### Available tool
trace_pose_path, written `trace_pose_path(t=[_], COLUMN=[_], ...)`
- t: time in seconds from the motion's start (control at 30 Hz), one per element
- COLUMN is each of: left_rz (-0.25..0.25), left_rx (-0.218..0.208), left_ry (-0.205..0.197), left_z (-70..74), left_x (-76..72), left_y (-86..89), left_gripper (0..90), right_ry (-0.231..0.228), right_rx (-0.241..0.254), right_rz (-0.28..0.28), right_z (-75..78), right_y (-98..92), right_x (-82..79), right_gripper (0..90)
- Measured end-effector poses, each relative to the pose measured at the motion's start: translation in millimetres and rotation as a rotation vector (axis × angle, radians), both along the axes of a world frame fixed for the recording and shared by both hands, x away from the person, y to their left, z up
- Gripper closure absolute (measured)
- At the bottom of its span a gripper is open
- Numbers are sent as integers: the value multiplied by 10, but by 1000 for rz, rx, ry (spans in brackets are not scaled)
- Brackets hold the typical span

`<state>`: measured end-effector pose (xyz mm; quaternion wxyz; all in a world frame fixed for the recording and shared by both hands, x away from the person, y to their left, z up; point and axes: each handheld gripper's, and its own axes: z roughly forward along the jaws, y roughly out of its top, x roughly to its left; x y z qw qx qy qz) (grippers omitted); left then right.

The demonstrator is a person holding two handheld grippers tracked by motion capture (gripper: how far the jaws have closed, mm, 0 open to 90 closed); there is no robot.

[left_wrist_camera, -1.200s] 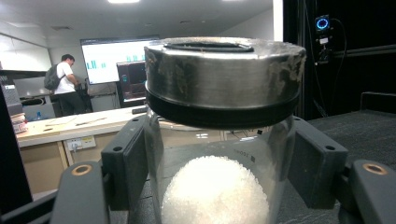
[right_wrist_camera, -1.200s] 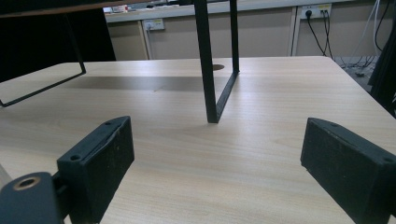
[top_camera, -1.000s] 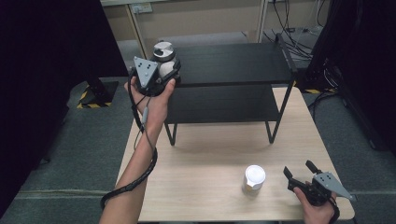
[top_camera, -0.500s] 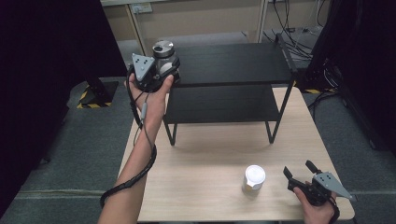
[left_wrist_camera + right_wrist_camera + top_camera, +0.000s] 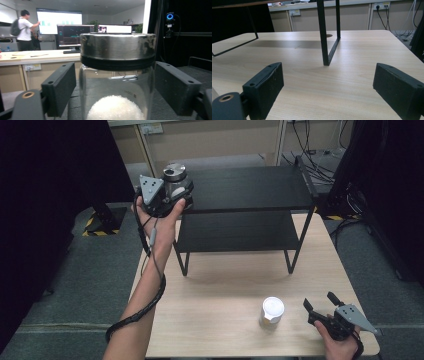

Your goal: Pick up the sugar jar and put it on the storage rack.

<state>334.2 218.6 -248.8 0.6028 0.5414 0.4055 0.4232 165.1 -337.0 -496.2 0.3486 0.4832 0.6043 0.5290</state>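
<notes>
A glass jar (image 5: 174, 174) with a metal lid and white grains inside stands at the left front corner of the black rack's top shelf (image 5: 250, 187). My left gripper (image 5: 177, 195) is around it. In the left gripper view the jar (image 5: 117, 75) stands between the two pads (image 5: 61, 90), with a gap on each side; the jaws have just been opening off it. My right gripper (image 5: 319, 301) rests low at the table's front right, open, with bare wood between its fingers (image 5: 264, 87). A white cup (image 5: 273, 310) stands just to its left.
The black two-level rack's lower shelf (image 5: 235, 232) is bare, and its thin legs (image 5: 323, 32) stand on the wooden table (image 5: 225, 280). Cables and dark equipment lie beyond the table's right side. A person stands at screens far behind the rack.
The left gripper's jaws have parted from the jar, which stays on the shelf corner. The left hand has barely shifted. The right gripper and the white cup have not moved.
</notes>
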Motion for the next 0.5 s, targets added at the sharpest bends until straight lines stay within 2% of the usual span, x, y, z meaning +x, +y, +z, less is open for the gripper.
trace_pose_path(t=[0.17,0.33,0.5], left_rz=[1,-3,1], left_rx=[10,11,30], left_ry=[-22,-26,-42], left_z=[-49,-75,-84], left_x=[-17,-40,-88], left_y=[-8,-12,-14], left_gripper=[151,136,132], right_ry=[-1,-2,0], right_rx=[3,2,1], right_rz=[0,0,0], right_z=[-2,-4,0], right_y=[-6,-4,-2], right_x=[1,-2,1], right_gripper=[99,98,98])
